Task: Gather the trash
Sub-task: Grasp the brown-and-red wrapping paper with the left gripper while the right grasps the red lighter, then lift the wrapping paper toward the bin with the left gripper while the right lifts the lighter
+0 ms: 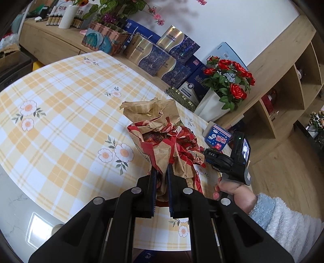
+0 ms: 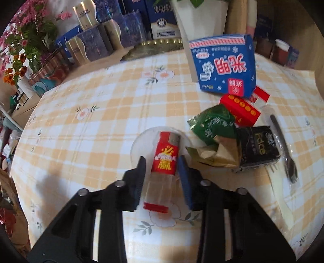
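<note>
My left gripper (image 1: 162,170) is shut on the rim of a crumpled brown and red paper bag (image 1: 160,137) and holds it above the checked tablecloth (image 1: 60,113). My right gripper (image 2: 162,159) has a red lighter (image 2: 165,157) between its fingers, over a clear plastic lid (image 2: 141,139); the jaws stand beside it with small gaps. Trash lies to the right: a green wrapper (image 2: 212,125), a red carton (image 2: 241,110), a black box (image 2: 257,147), a blue box (image 2: 222,64) and a wrapped plastic fork (image 2: 283,149). The right gripper also shows in the left wrist view (image 1: 228,159).
Gift boxes (image 1: 162,56) line the table's far edge against the wall. A white vase of red roses (image 1: 226,85) stands beside them. A wooden shelf unit (image 1: 283,91) is at the right. Another vase and bottles (image 1: 66,16) sit on a sideboard.
</note>
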### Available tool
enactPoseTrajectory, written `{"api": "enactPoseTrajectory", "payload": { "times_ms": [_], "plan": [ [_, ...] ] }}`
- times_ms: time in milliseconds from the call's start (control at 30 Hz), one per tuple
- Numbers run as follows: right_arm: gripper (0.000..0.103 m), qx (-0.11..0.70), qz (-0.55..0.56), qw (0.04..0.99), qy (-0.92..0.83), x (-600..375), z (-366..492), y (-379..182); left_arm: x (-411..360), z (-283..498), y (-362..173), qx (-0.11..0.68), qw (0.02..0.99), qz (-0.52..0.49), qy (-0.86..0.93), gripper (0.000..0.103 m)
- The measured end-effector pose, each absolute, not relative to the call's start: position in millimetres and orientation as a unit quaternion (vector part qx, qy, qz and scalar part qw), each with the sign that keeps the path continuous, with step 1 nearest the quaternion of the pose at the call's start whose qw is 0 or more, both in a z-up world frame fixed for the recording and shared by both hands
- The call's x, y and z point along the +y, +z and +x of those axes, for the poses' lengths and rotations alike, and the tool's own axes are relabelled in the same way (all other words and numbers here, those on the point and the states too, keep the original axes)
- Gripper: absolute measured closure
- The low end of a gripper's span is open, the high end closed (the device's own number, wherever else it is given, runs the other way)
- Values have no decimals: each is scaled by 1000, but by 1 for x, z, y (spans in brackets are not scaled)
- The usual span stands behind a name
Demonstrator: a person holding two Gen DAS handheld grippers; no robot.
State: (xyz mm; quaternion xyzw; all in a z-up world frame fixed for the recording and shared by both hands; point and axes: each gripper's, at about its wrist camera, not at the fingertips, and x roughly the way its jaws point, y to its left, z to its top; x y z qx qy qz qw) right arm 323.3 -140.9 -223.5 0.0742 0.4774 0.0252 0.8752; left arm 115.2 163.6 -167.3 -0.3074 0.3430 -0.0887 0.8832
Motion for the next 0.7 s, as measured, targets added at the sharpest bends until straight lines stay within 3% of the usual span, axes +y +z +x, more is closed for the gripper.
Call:
{"api": "enactPoseTrajectory", "payload": {
  "times_ms": [700],
  "plan": [
    [77,388,193,886,162,-188,179,-150,133,88,-150,354,885,-265,-148,93]
  ]
}}
